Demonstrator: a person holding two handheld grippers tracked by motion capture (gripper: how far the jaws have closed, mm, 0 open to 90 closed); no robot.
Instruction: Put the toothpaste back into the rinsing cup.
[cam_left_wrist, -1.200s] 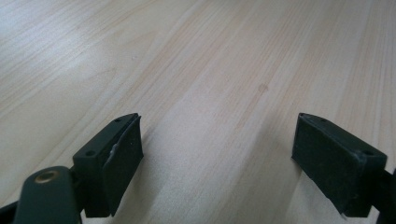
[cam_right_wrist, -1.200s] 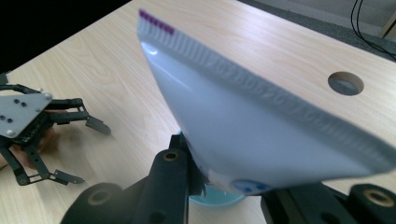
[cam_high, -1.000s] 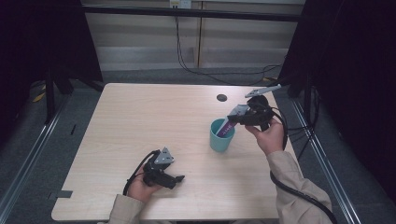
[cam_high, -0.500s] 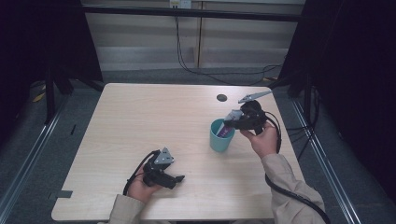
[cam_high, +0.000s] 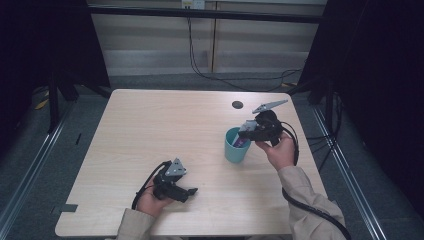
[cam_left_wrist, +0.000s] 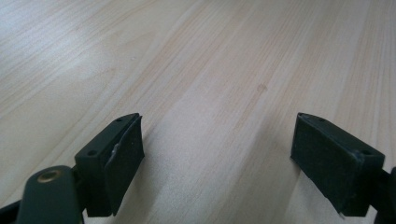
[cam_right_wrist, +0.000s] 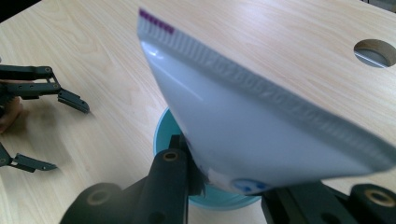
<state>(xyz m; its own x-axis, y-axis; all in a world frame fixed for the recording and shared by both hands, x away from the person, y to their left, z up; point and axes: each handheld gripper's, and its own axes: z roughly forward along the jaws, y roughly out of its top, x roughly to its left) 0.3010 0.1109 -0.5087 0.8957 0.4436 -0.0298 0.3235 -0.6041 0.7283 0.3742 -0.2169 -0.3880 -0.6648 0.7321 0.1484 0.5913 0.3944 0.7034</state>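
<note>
Resting near the worktop's (cam_high: 150, 125) front edge: left gripper (cam_high: 187, 191), fingers spread, empty. Farther, right side: right gripper (cam_high: 245, 135), fingers pinching a white sachet (cam_right_wrist: 261, 140) with purple trim, held over a teal cup (cam_high: 235, 146). Step judged: lowering sachet into cup; next calls for release once seated. Printing too blurred to read.
</note>
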